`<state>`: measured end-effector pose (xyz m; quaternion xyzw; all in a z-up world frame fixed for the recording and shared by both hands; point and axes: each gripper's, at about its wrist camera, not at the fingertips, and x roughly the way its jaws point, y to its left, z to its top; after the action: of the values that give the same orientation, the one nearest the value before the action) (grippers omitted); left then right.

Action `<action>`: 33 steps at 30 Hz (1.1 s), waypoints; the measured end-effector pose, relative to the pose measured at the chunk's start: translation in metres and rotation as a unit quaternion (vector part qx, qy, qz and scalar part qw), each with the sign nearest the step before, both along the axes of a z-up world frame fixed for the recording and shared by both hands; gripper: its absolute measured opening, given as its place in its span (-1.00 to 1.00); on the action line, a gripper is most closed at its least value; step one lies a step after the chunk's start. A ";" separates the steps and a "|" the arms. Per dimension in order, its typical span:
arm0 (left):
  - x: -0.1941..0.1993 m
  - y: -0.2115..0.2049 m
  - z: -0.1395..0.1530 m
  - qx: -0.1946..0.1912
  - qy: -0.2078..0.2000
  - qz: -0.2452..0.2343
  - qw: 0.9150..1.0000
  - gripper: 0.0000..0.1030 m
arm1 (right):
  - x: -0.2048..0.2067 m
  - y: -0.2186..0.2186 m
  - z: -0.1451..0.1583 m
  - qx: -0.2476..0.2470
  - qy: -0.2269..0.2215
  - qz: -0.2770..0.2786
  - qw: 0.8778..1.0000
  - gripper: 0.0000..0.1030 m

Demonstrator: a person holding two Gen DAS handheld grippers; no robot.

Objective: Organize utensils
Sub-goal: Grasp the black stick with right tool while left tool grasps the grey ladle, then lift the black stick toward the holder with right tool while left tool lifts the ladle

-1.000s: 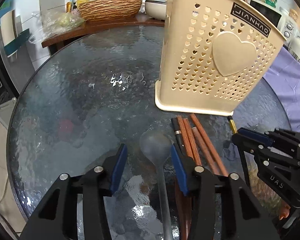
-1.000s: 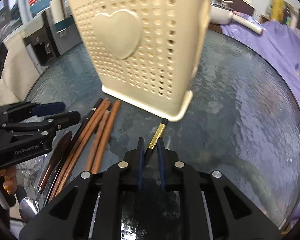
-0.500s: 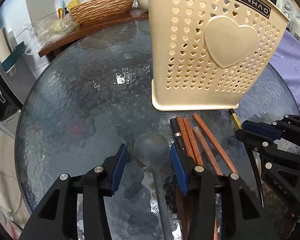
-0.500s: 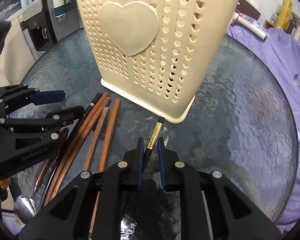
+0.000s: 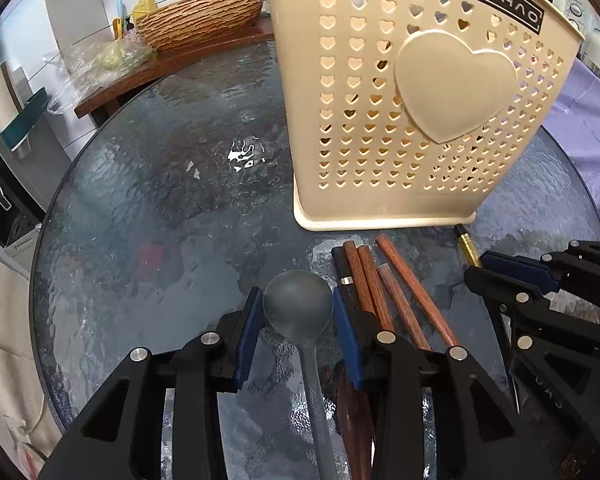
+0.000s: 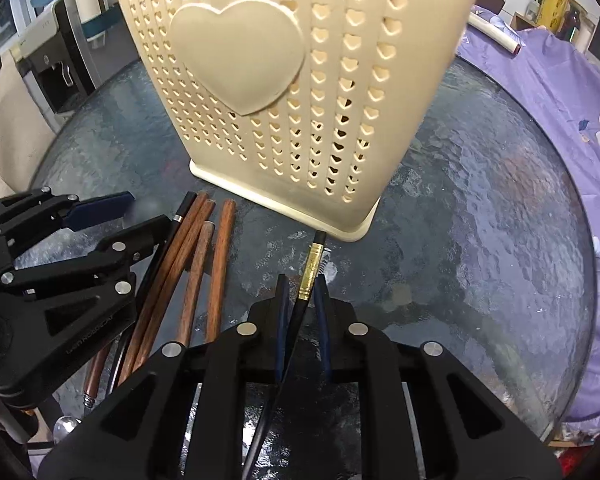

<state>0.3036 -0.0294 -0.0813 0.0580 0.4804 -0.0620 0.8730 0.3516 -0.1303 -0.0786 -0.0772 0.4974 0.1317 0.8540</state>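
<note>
Two grippers work low over a round glass table [image 5: 148, 208]. On the left, the left gripper [image 5: 298, 320] straddles the bowl of a grey spoon [image 5: 298, 300]; its jaws have just been closing and the blue pads sit at the bowl's edges, though I cannot tell if they press it. Just right of it lie several brown chopsticks [image 5: 400, 300] side by side, pointing toward a cream basket [image 5: 380, 120] with heart-shaped holes, standing upright. Farther right, the right gripper [image 6: 302, 312] has its jaws nearly together around a black chopstick with a gold band [image 6: 310, 268], its tip just short of the basket's base.
</note>
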 end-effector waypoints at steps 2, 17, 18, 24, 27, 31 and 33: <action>0.001 0.001 -0.001 -0.001 -0.004 0.003 1.000 -0.32 | -0.001 -0.005 -0.001 0.012 -0.002 -0.004 1.000 -0.79; -0.023 0.030 0.034 -0.079 -0.090 0.032 0.992 -0.32 | -0.023 -0.065 0.030 0.198 -0.061 -0.008 0.978 -0.84; -0.026 0.032 0.037 -0.085 -0.097 0.033 0.991 -0.32 | -0.023 -0.068 0.033 0.202 -0.068 -0.008 0.977 -0.84; -0.043 0.036 0.063 -0.110 -0.146 0.034 0.983 -0.32 | -0.041 -0.074 0.068 0.238 -0.118 0.006 0.964 -0.85; -0.053 0.034 0.074 -0.106 -0.170 0.028 0.979 -0.32 | -0.052 -0.075 0.082 0.242 -0.145 0.017 0.959 -0.85; -0.062 0.030 0.084 -0.098 -0.191 0.024 0.976 -0.32 | -0.067 -0.079 0.099 0.244 -0.175 0.027 0.954 -0.85; -0.064 0.030 0.087 -0.101 -0.196 0.023 0.975 -0.32 | -0.072 -0.080 0.104 0.247 -0.184 0.034 0.951 -0.85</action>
<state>0.2395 0.0004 0.0058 -0.0306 0.2928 -0.0776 0.9525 0.2794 -0.2104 0.0252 0.0964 0.2804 0.2632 0.9181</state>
